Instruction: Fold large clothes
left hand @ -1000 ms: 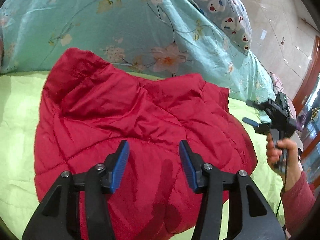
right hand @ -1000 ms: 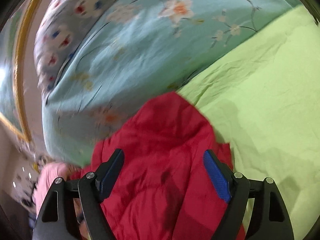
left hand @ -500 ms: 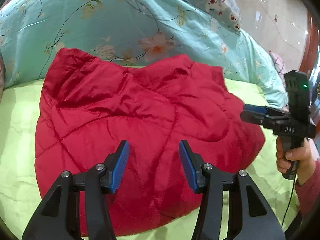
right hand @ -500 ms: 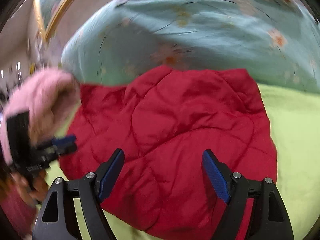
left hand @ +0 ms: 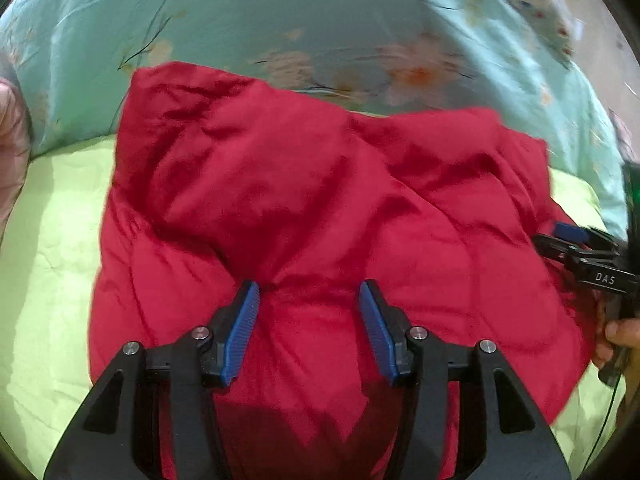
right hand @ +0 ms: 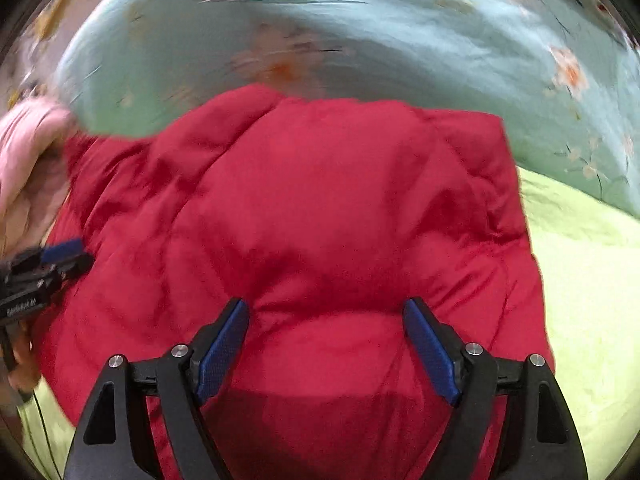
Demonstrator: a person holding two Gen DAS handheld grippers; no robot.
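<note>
A red quilted puffer jacket (left hand: pixel 320 208) lies folded in a bulky heap on the light green bed sheet (left hand: pixel 52 264); it also fills the right wrist view (right hand: pixel 332 208). My left gripper (left hand: pixel 308 300) is open, its blue pads just above or pressing on the jacket's near part. My right gripper (right hand: pixel 326 316) is open wider, over the jacket's near edge. The right gripper shows at the jacket's right edge in the left wrist view (left hand: pixel 568 240); the left gripper shows at the left edge in the right wrist view (right hand: pixel 60 256).
A teal floral duvet (left hand: pixel 320 32) is heaped behind the jacket, also in the right wrist view (right hand: pixel 400 28). A pink garment (right hand: pixel 24 148) lies at the left. Green sheet (right hand: pixel 592 280) spreads to the right.
Both grippers have moved in closer over the jacket, which now fills more of each view. The right gripper has swung from the jacket's side to above its near edge. Both stay open.
</note>
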